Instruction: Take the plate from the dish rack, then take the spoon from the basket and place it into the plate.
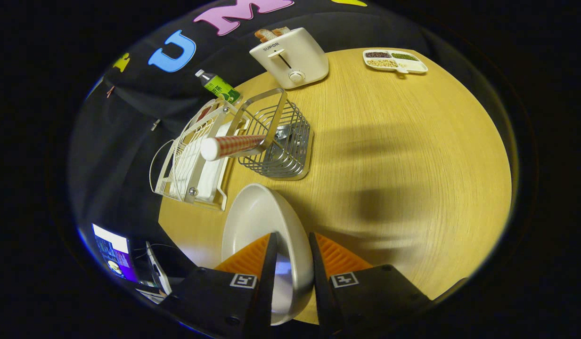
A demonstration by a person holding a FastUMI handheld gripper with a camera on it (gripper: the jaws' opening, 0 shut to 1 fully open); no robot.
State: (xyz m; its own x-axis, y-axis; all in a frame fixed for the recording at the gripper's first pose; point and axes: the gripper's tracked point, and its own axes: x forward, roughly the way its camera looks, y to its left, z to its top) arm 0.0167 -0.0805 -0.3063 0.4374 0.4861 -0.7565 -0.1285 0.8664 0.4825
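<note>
White ceramic fills the space between the fingers: the plate [262, 221] is held on edge, its rim pinched by the gripper [292, 256], whose two fingers press on it from either side. The plate hangs tilted over the light wooden table [389, 155], clear of the dish rack [189, 165], which stands at about ten o'clock from the fingertips at the table's edge. Just beside the rack, at eleven to twelve o'clock, sits the wire basket [281, 141]. The spoon [231, 146] leans in it, its red-checked handle with a white end sticking out over the rack. Farther off at twelve o'clock stands a white toaster [290, 56] with bread in its slots, a green-labelled bottle [219, 86] to its left. A divided tray of grains [395, 61] lies at one o'clock.
</note>
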